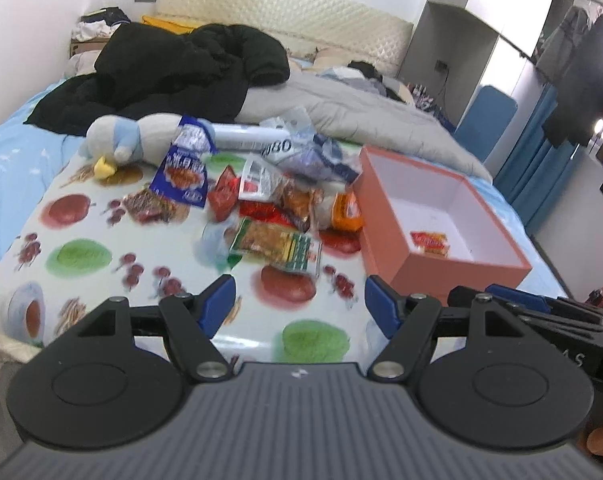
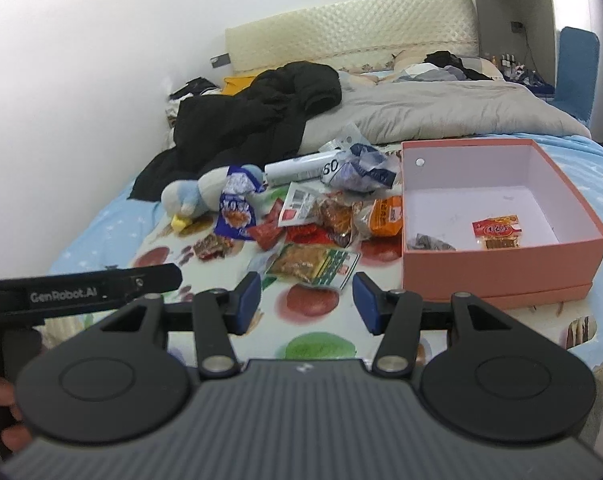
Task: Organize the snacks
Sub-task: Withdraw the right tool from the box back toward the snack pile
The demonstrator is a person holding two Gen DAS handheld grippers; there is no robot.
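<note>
A pile of snack packets lies on a fruit-print cloth (image 1: 81, 256) on the bed. Nearest me is a green and yellow packet (image 1: 277, 246) (image 2: 313, 262). Behind it are a blue bag (image 1: 185, 168) (image 2: 235, 208), a red packet (image 1: 223, 194) and an orange packet (image 1: 347, 212) (image 2: 387, 216). An open pink box (image 1: 457, 268) (image 2: 501, 274) stands to the right, holding a red snack packet (image 1: 431, 242) (image 2: 497, 230) and a dark packet (image 2: 429, 242). My left gripper (image 1: 300, 304) is open and empty, short of the pile. My right gripper (image 2: 306, 300) is open and empty, just before the green packet.
A plush toy (image 1: 121, 140) (image 2: 193, 196) lies left of the pile. A white tube (image 1: 245, 138) and crumpled bags (image 1: 321, 156) lie behind it. A black jacket (image 1: 173, 72) and grey duvet (image 1: 361, 116) cover the bed beyond. The left gripper's body (image 2: 81, 288) shows at the left of the right wrist view.
</note>
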